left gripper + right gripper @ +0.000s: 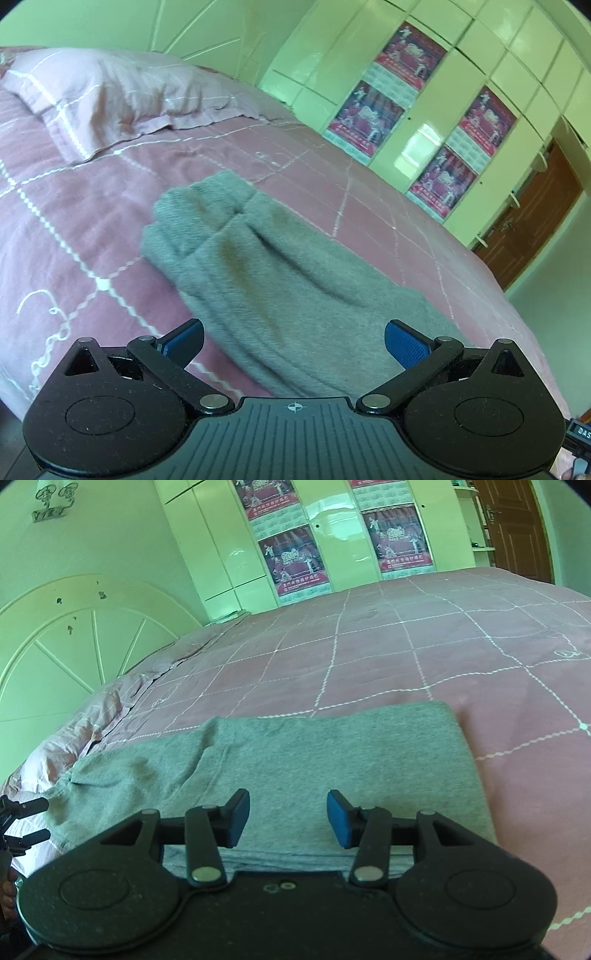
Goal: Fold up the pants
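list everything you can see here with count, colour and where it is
pants: one, grey, lying on the bed near its front edge, under both grippers
bedspread: one, pink with a white grid pattern, covering the bed
pillow: one, pale pink with white lines, at the head of the bed
headboard: one, cream, arched with spoke lines, against the wall
wardrobe: one run of cream glossy doors along the far wall
posters: at least four, red and purple, stuck on the wardrobe doors
door: one, brown wood, in the far corner
left gripper: one, black with blue pads, open above the pants
right gripper: one, black with blue pads, open above the pants
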Tool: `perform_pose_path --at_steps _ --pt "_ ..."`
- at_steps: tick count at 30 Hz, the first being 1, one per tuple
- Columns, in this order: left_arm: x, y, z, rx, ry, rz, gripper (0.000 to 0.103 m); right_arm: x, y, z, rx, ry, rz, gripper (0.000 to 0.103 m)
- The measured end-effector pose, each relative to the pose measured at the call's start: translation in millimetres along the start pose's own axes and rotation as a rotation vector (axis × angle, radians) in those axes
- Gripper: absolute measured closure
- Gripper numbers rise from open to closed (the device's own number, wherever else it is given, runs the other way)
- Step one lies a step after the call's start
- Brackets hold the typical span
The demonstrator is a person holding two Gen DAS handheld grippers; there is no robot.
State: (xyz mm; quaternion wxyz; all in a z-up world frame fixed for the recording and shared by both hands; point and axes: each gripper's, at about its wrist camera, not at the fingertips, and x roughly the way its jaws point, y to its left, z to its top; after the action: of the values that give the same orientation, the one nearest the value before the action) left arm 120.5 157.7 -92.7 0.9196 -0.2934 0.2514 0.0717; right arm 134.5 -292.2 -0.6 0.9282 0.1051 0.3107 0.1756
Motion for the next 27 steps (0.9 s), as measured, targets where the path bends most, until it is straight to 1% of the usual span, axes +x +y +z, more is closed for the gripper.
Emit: perform_pose_path --at_steps 1,2,4,5,7,11,13,14,16,17,18,19,20,21,22,23,24,25,26,27 --pt "6 7 2 -0.025 0.02 0.019 0.0 2 4 0 -0.006 0.005 0.005 0.065" --pt "13 13 3 -0.049 0.039 0.013 0.0 4 8 -1 -0.012 0.01 0.01 0.065" --pt "26 24 7 -0.094 0.035 -0.007 0.0 8 15 -1 -0.019 0.018 0.02 0.064" --pt "32 25 9 -0.093 0.032 -0.011 0.0 9 18 -2 -0.023 0.021 0.025 0.064" --pt "44 26 13 -0.077 0.01 -0.014 0.0 11 25 -3 -0.033 0.025 0.034 0.064" --pt "59 34 14 -0.117 -0.039 -0.043 0.0 14 33 -4 -0.058 0.035 0.041 0.064" --pt "62 38 14 -0.138 -0.059 -0.056 0.0 17 38 -3 -0.07 0.043 0.039 0.061" --pt "63 39 14 -0.147 -0.055 -0.06 0.0 19 42 -3 -0.084 0.046 0.037 0.06" --pt "67 40 19 -0.128 -0.011 -0.067 0.0 25 53 -3 -0.127 0.055 0.047 0.06" --pt "67 41 21 -0.133 -0.002 -0.072 0.0 29 60 -3 -0.152 0.064 0.055 0.06" --pt "65 41 22 -0.126 -0.004 -0.057 0.02 32 67 -4 -0.178 0.072 0.059 0.06" --pt "62 42 22 -0.118 -0.018 0.006 0.077 36 75 -5 -0.209 0.073 0.06 0.06" --pt "63 49 21 -0.16 -0.018 -0.022 0.076 39 84 -7 -0.24 0.074 0.065 0.06" --pt "61 54 20 -0.191 -0.038 -0.052 0.076 42 90 -9 -0.266 0.077 0.067 0.06" --pt "60 53 20 -0.184 -0.045 -0.056 0.076 47 98 -13 -0.301 0.087 0.062 0.059" --pt "60 51 20 -0.17 -0.051 -0.057 0.076 53 102 -18 -0.336 0.112 0.05 0.058" --pt "61 50 20 -0.162 -0.057 -0.062 0.076 69 108 -28 -0.414 0.197 0.002 0.057" --pt "62 51 20 -0.162 -0.057 -0.07 0.076 77 113 -39 -0.501 0.219 -0.031 0.055" --pt "63 51 19 -0.166 -0.055 -0.073 0.076 78 118 -46 -0.563 0.189 -0.052 0.054" --pt "65 51 20 -0.169 -0.055 -0.072 0.077 79 121 -46 -0.556 0.185 -0.063 0.053"
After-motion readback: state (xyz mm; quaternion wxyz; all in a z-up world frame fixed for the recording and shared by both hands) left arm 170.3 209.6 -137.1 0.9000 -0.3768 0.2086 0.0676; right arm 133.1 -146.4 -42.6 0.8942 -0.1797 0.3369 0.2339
